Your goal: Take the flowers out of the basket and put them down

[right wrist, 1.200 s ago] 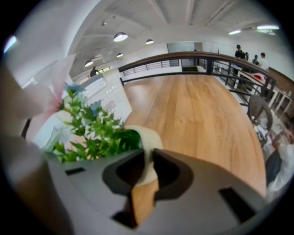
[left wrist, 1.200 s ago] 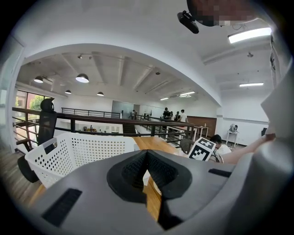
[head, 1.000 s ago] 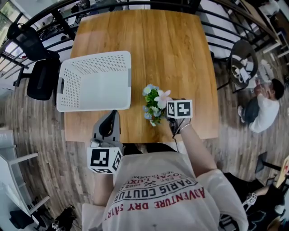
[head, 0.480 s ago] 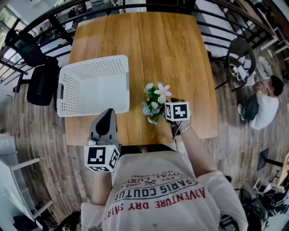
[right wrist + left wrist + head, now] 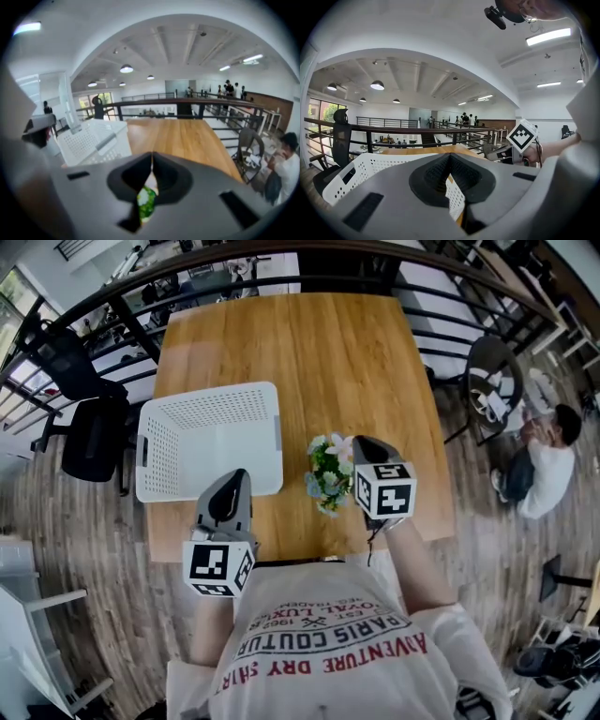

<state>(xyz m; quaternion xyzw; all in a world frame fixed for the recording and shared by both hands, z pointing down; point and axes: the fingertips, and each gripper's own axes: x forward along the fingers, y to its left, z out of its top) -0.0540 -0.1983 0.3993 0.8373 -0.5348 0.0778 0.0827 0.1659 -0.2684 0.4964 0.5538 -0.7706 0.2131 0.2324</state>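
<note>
White perforated basket (image 5: 208, 442) sits left on the wooden table (image 5: 347, 362), with a black railing (image 5: 187, 100) behind. The flowers (image 5: 328, 472) rest on the table just right of the basket: a small bunch of white and pale blue blooms with green leaves. Right gripper (image 5: 152, 157) is beside them, jaws pressed together. Left gripper (image 5: 450, 157) is likewise closed.

right gripper (image 5: 362, 442): lifted clear of flowers (image 5: 327, 475) | fingers: opened wide, now closed together
</note>
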